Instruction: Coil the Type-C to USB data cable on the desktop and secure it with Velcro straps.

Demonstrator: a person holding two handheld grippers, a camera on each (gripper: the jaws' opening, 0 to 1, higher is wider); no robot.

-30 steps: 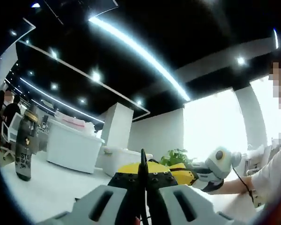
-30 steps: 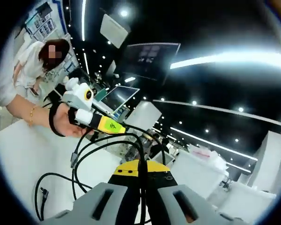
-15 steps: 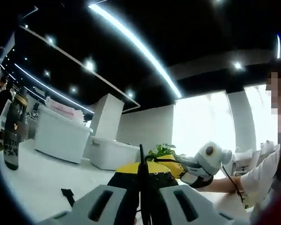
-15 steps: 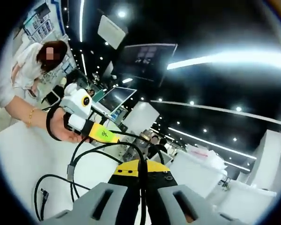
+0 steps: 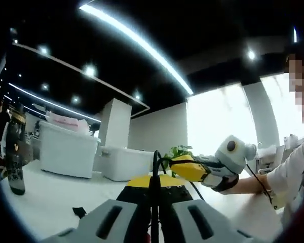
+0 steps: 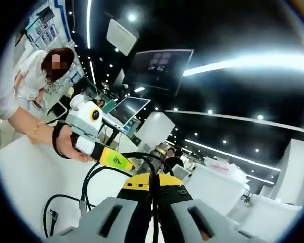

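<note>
- The left gripper [image 5: 154,195] has its jaws pressed together on the black data cable [image 5: 155,167], which rises between them.
- The right gripper [image 6: 153,195] is likewise clamped on the cable [image 6: 99,169]; loops hang to its left over the white desktop [image 6: 20,187].

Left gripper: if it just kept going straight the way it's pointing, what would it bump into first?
Probably the right gripper, whose yellow tip sits just ahead and slightly to the right of the left gripper, with the black cable looped between them. Depth is hard to judge through the fisheye, so it might narrowly pass.
</note>
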